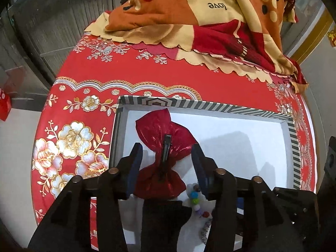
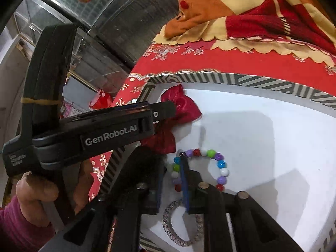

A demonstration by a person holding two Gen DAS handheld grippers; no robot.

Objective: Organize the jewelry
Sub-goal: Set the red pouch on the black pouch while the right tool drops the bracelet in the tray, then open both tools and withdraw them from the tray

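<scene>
A red shiny bow hair clip (image 1: 161, 130) lies clip side up on the white floor of a striped-rim box (image 1: 210, 105). My left gripper (image 1: 166, 153) hangs over it, open, with one finger on each side of the bow and neither touching it. In the right wrist view a bracelet of coloured beads (image 2: 218, 163) lies flat in the box (image 2: 273, 82). My right gripper (image 2: 172, 176) stands narrowly open with the bracelet's left side between its pads. A braided bangle (image 2: 182, 241) lies under that gripper. The bow (image 2: 187, 107) sits beyond, partly behind the left gripper's housing (image 2: 94, 134).
A folded orange and red quilt (image 1: 189, 10) covers the back of the table. The red floral tablecloth (image 1: 84, 136) ends close to the box's left side. A hand in a pink sleeve (image 2: 35, 189) holds the left gripper. The box's right half (image 1: 241, 147) is bare.
</scene>
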